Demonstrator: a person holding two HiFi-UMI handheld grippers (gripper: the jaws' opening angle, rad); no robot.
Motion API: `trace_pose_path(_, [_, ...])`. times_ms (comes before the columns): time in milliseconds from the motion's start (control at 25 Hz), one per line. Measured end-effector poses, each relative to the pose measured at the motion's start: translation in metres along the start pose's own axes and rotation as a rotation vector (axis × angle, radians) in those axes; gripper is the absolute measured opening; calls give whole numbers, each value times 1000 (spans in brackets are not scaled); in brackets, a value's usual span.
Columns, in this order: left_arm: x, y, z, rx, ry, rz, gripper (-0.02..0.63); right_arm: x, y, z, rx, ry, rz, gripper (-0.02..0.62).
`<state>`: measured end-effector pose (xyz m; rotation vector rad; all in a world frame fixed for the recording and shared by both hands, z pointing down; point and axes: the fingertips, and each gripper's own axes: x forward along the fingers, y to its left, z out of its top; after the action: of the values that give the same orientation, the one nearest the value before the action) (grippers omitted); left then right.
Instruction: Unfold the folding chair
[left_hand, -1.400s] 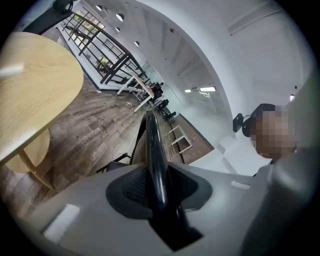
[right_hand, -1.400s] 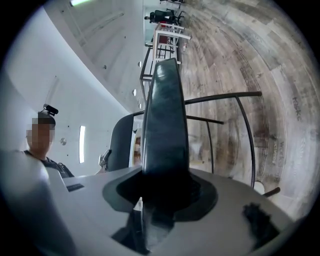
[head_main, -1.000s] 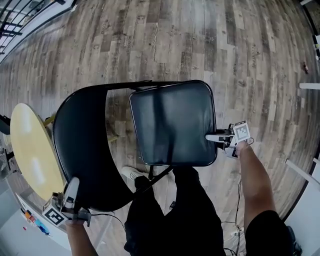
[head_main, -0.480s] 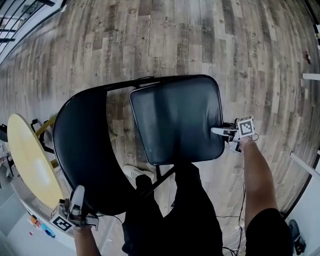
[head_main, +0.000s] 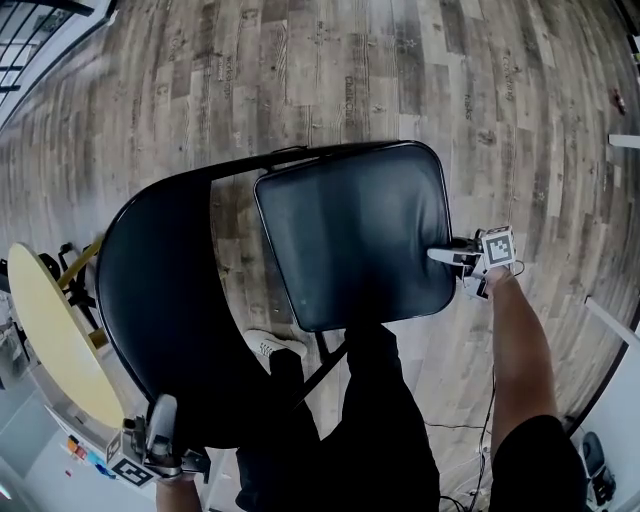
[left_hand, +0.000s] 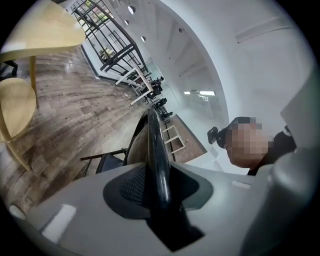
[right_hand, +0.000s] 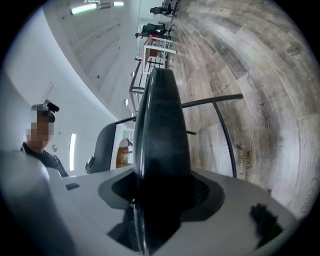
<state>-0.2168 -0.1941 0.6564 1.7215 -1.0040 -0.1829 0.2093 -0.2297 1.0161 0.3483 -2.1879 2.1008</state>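
The folding chair (head_main: 215, 300) is stood on the wooden floor (head_main: 300, 70) with its black seat (head_main: 350, 235) swung out nearly level and its curved backrest (head_main: 150, 300) raised beside it. The seat's padded edge is taken between the jaws of the right gripper (head_main: 442, 255). In the right gripper view that edge (right_hand: 160, 125) runs straight away from the jaws and fills most of the gap. These jaws have just been opening, and the pads are seen set apart around the edge rather than pressed onto it.

The thin rim of the backrest is straddled by the jaws of the left gripper (head_main: 162, 412). In the left gripper view the rim (left_hand: 157, 150) is seen as a narrow dark band that rises from between the jaws. A ribbed pad (left_hand: 131, 187) is left bare beside it. These jaws have also just been opening and are held loosely open about the rim.

Beyond the right jaws, a black frame tube (right_hand: 220, 125) is seen arching over the floor. To the outer side of the left jaws, a round yellow surface (head_main: 50, 340) is seen. A white shoe (head_main: 268, 347) is seen on the floor between the two grippers, under the seat's near edge.
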Motion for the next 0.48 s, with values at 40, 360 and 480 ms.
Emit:
trace_pose_path(40, [2,-2,-2,6,4,6,121,-2,-2,1,2,-5,-2,238])
trace_pose_path(360, [17,-10,-10,38,0,32,120,-6,-17,6,16,7,36,245])
trace_pose_path(480, [18,-10,-12,28,5,24,123,-7,-16,5,13,0,39,245])
